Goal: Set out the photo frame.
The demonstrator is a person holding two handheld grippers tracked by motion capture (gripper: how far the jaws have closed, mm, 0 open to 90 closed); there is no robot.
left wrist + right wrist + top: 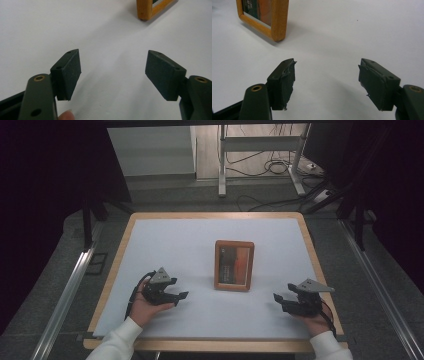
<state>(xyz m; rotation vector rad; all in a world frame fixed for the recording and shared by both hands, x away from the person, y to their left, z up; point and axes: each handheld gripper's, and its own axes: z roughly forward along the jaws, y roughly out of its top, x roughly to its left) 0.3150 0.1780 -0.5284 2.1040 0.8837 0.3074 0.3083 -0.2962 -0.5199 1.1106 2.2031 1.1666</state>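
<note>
Lying flat near the middle of the white table [165, 245] is a wooden frame [234, 265], the nearest thing to a container here; behind its glass sits a dark and orange picture, too small to read. From the left gripper view a corner of the frame [150, 8] pokes in at the upper right; from the right gripper view the frame [265, 17] fills the upper left, casting a soft shadow on the white top.

Low on the left of the high view, the left gripper [175, 296] rests in a hand [145, 307] with a white sleeve, its jaws pointing toward the centre. Seen from its own camera, the left gripper [113, 72] has its jaws spread wide with bare table between them, gripping nothing; a fingertip [66, 116] shows at the bottom edge.

Low on the right, the right gripper [281, 300] sits in the other hand [315, 322], pointing left. Its own view shows the right gripper [327, 80] also wide apart and empty, the pads [289, 82] worn and ragged at the edges. Both grippers are well apart from the frame.
</note>
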